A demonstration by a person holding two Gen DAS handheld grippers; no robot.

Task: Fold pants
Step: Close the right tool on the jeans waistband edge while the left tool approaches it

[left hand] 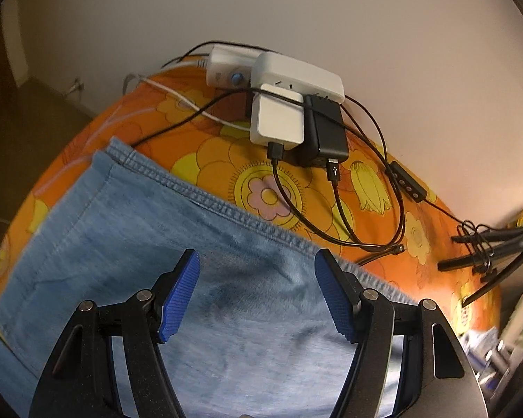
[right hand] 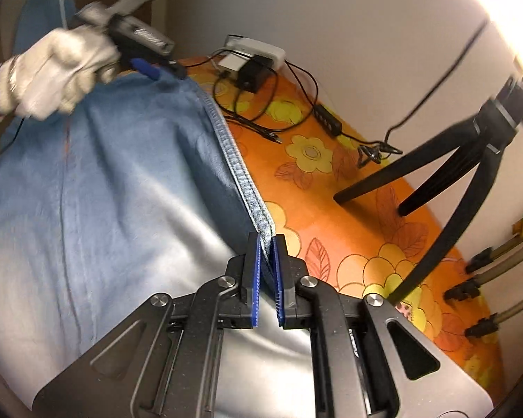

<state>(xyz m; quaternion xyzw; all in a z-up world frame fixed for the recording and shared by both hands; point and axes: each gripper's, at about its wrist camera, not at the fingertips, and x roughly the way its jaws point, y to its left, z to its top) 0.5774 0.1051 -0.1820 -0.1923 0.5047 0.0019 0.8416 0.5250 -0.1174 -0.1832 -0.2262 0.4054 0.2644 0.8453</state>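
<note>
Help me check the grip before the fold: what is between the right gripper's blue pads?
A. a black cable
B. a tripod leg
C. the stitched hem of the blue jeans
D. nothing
C: in the right wrist view the right gripper has its blue pads pressed together on the stitched hem of the blue jeans, clear of the cables and tripod on the orange cloth.
</note>
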